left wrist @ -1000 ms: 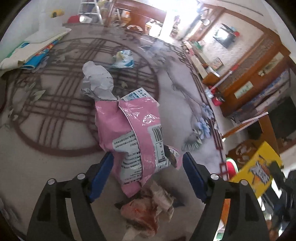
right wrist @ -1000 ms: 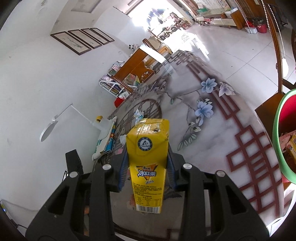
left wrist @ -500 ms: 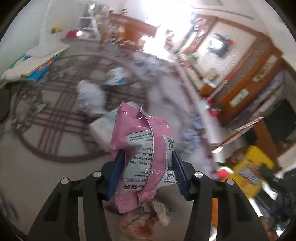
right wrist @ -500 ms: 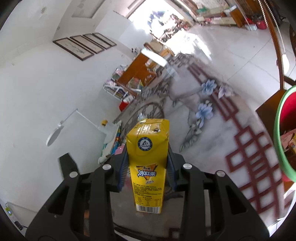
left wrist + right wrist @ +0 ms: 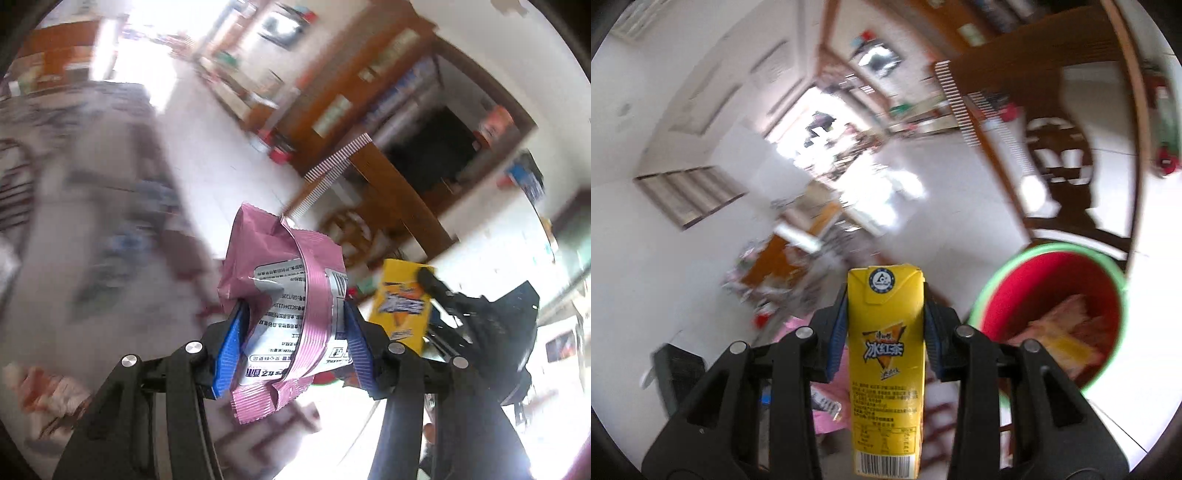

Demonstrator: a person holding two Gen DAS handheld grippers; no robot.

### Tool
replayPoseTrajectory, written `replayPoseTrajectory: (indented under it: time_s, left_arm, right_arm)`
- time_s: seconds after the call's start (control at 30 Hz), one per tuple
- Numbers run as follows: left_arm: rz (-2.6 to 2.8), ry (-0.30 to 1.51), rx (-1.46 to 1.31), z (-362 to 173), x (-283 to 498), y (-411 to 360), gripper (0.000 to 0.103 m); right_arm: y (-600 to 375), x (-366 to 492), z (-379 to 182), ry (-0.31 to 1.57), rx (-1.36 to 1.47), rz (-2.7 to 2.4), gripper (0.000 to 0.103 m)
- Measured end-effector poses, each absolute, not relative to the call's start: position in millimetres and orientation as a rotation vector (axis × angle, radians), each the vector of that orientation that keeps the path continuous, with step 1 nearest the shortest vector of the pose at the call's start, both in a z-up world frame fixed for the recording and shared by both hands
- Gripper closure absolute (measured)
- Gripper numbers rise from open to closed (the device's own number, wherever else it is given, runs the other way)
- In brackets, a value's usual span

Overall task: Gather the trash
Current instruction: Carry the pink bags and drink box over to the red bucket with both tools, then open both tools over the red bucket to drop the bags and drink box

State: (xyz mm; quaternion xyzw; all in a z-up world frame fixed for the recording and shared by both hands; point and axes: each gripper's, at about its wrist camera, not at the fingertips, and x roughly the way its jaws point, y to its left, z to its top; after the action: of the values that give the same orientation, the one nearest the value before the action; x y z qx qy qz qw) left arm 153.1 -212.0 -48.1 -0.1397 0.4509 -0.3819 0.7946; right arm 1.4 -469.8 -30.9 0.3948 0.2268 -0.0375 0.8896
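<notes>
My left gripper (image 5: 293, 332) is shut on a crumpled pink snack wrapper (image 5: 284, 280) and holds it in the air. My right gripper (image 5: 886, 325) is shut on a yellow iced-tea carton (image 5: 886, 354); the carton also shows in the left wrist view (image 5: 402, 306), just right of the wrapper. A red bin with a green rim (image 5: 1049, 317) with trash inside lies low to the right of the carton in the right wrist view. The pink wrapper (image 5: 827, 391) shows below left of the carton there.
A crumpled reddish paper (image 5: 48, 391) lies on the patterned table (image 5: 92, 221) at lower left. A dark wooden chair (image 5: 1067, 177) stands behind the bin. Wooden shelves (image 5: 369, 103) line the far wall. Both views are motion-blurred.
My left gripper closed on the pink wrapper, lifted it off the table and swung right toward the carton. My right gripper swung right with the carton, bringing the red bin into fuller view.
</notes>
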Motion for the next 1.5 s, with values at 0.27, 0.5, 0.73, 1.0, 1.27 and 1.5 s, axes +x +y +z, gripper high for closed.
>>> replayPoseTrajectory:
  time_s: [0.27,0.5,0.73,1.0,1.27,1.5]
  left_arm:
    - [-0.925,1.028,-0.229,-84,162,-297,0.051]
    - [-0.882,1.082,-0.241,-105,169,-293,0.029]
    - [-0.726,0.99,-0.232,-88,152,-226,0.029]
    - [-0.411,0.917,-0.183,-80,116,-107,0.025]
    - [-0.352,1.004,-0.016,-110,111,-57,0.025]
    - [-0.385,1.083,0.024,-135,125,-71,0.025]
  right_arm:
    - [-517,-10,-56,0.466,0.762,-0.276,0.067]
    - [-523,-9,-61,0.465,0.712,-0.36,0.023]
    - [-473,6,-36,0.503,0.724,-0.184,0.023]
    - [-350,31,9,0.465,0.673,0.162,0.016]
    - [-294,52,-17,0.544,0.678,0.214,0.016]
    - [-289,54,-16,0.555,0.576,0.137,0.016]
